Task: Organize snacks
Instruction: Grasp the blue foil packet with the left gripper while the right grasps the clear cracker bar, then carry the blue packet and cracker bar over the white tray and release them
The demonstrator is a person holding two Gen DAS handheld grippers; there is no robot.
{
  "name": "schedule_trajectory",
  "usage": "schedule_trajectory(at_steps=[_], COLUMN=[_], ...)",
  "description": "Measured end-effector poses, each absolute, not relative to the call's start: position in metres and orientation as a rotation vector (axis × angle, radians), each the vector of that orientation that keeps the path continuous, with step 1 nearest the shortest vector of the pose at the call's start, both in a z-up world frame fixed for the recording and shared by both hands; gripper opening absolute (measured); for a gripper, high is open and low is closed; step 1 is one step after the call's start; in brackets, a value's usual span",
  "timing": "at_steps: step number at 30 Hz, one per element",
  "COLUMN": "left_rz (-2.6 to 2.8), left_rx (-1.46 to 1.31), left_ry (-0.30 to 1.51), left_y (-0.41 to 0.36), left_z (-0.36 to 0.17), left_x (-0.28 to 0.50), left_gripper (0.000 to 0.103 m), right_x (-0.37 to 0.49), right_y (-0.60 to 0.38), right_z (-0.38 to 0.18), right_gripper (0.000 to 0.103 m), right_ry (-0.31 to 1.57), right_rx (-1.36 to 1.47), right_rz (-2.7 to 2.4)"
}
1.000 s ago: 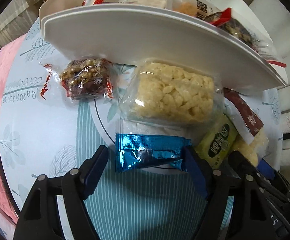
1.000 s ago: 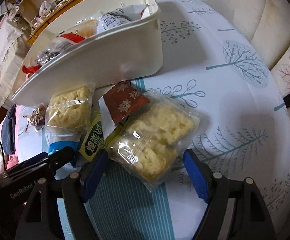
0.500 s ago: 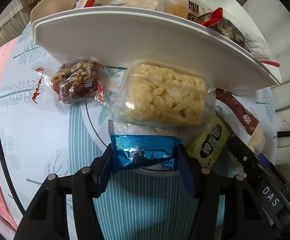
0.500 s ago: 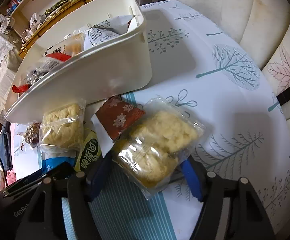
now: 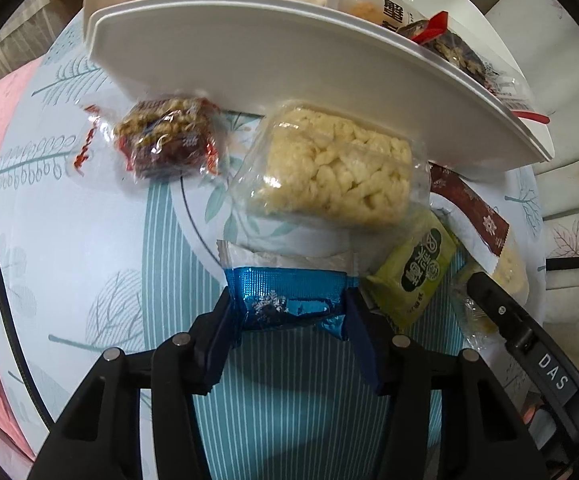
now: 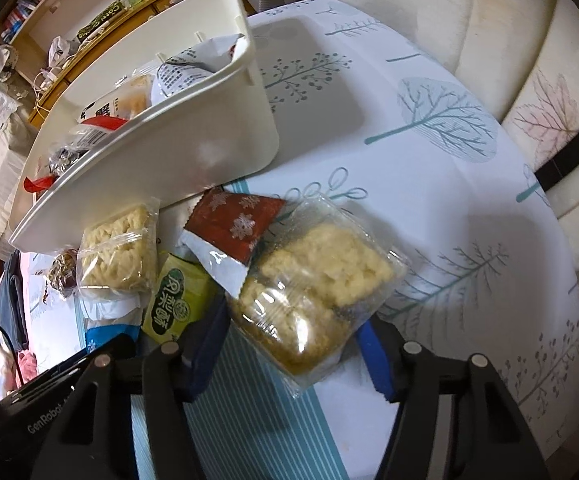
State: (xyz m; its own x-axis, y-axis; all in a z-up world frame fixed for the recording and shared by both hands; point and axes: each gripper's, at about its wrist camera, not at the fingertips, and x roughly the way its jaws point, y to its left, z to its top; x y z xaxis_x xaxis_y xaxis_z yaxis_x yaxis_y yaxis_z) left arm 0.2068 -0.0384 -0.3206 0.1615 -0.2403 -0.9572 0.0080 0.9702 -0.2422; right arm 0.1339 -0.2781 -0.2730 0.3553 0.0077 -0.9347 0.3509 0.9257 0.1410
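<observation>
Blue foil crinkles between the blue pads of the left gripper, which reaches in low and level over the striped band of the tablecloth and is clamped on the near end of the blue-and-white foil snack packet. The packet's white far end lies under the edge of a clear-wrapped pale puffed-rice cake, which sits against the near wall of the white plastic bin. Left of that cake, also by the bin's near wall, is a clear packet of brown nut brittle with red ends. Right of the blue packet lies a green rectangular snack packet with printed characters, and beyond it a dark red packet with white snowflakes.

The right gripper comes in from the near edge of the table, angled toward the bin. Its fingers close on the near part of a larger clear bag holding two pale rice cakes, the left pad pressed to the wrapper; the right pad appears to touch the bag's near corner, though the crumpled film makes that contact hard to confirm. The bag's far corner lies under the red snowflake packet. The bin already holds several wrapped snacks, and its near rim overhangs the loose packets on the cloth.
</observation>
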Motion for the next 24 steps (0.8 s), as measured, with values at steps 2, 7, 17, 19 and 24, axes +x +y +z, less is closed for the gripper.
schedule_trajectory(at_steps=[2, 7, 17, 19, 24], left_rz=[-0.178, -0.175, -0.197, -0.204, -0.226], left_rx=[-0.202, -0.225, -0.22, -0.214, -0.224], left_ry=[1.4, 1.393, 1.339, 1.32, 1.267], left_y=[-0.035, -0.027, -0.02, -0.03, -0.036], left_z=[-0.32, -0.314, -0.275, -0.263, -0.227], left_x=[0.203, 0.193, 0.169, 0.166, 0.171], left_gripper=[0.05, 0.05, 0.05, 0.05, 0.05], right_x=[0.131, 0.122, 0.108, 0.109, 0.118], right_y=[-0.281, -0.29, -0.308, -0.31, -0.317], right_z=[-0.271, -0.261, -0.218, -0.209, -0.184], right_gripper=[0.062, 0.062, 0.062, 0.062, 0.062], right_ry=[1.194, 1.189, 1.108, 1.081, 1.017], right_rx=[0.349, 0.356, 0.333, 0.32, 0.283], right_rz=[-0.234, -0.24, -0.231, -0.227, -0.206])
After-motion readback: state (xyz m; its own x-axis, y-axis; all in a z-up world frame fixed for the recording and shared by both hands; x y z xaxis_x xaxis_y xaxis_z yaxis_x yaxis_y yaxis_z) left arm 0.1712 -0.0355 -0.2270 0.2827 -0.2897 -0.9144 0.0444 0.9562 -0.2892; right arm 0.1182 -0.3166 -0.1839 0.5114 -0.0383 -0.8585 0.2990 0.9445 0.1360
